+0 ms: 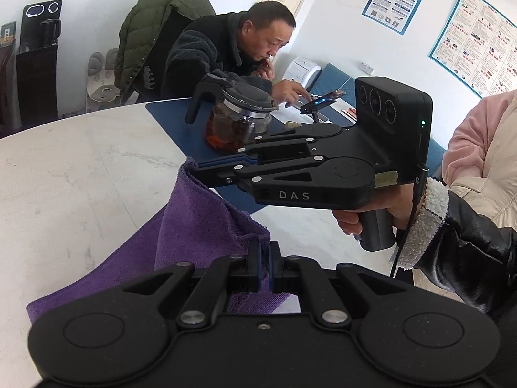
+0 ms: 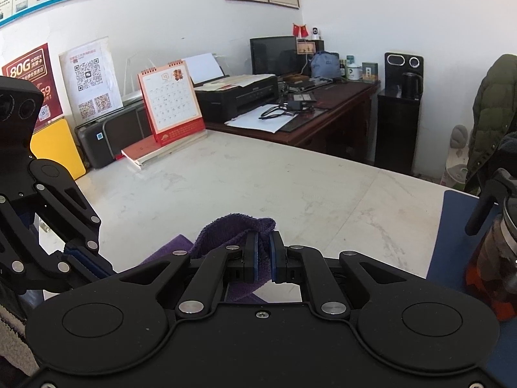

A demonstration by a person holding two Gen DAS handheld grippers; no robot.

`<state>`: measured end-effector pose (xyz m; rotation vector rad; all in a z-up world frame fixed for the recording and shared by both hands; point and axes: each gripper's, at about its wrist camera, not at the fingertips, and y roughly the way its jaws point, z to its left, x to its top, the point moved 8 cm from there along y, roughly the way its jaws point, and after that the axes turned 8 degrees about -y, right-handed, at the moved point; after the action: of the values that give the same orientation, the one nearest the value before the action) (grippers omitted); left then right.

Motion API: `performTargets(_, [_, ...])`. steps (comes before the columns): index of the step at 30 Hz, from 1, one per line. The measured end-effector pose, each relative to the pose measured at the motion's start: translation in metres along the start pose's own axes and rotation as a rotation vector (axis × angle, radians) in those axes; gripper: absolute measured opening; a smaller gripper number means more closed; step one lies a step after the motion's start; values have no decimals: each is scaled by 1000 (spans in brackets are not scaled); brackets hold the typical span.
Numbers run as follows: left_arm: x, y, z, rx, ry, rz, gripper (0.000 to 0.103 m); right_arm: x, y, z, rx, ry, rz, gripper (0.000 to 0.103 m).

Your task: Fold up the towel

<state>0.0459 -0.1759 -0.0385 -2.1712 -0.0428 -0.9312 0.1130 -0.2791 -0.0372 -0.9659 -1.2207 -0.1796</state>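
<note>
Purple terry-cloth towel (image 1: 200,226) is partly lifted off the white marble table (image 1: 80,161), its rest trailing toward the near edge. Left gripper (image 1: 265,268) jaws pinch one corner; right gripper (image 1: 206,174) jaws pinch another. Risk: a thin corner bite slipping out, or a swing clipping the glass teapot (image 1: 239,119) close behind.

My left matte-black two-finger gripper (image 1: 265,266) has blue-lined fingers (image 1: 255,268), silver pivot screws and round embossed discs. My right matte-black gripper (image 1: 206,169) reads "DAS", with a green light and black cable. My bare-skinned hand (image 1: 371,213) wears a fleece-cuffed black sleeve (image 1: 465,252).
</note>
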Motion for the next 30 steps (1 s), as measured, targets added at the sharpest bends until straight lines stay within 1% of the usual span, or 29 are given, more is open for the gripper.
performTargets(6, [4,19,-11,-36,25,35,4,-11,-7,-11,-16,26,7,7])
performTargets(14, [3,46,-23,-89,59,104,4,-26,-21,-27,-53,63,9,6])
performTargets(20, [-1,76,-23,-117,54,163,4,-44,-27,-42,-81,100,29,6])
performTargets(23, [-7,94,-21,-118,61,196,4,-60,-27,-49,-108,108,61,6])
performTargets(27, [-19,118,-21,-121,77,248,4,-78,-32,-56,-137,154,81,6])
performTargets(30, [-28,129,-21,-91,93,263,4,-91,-36,-58,-158,183,101,6])
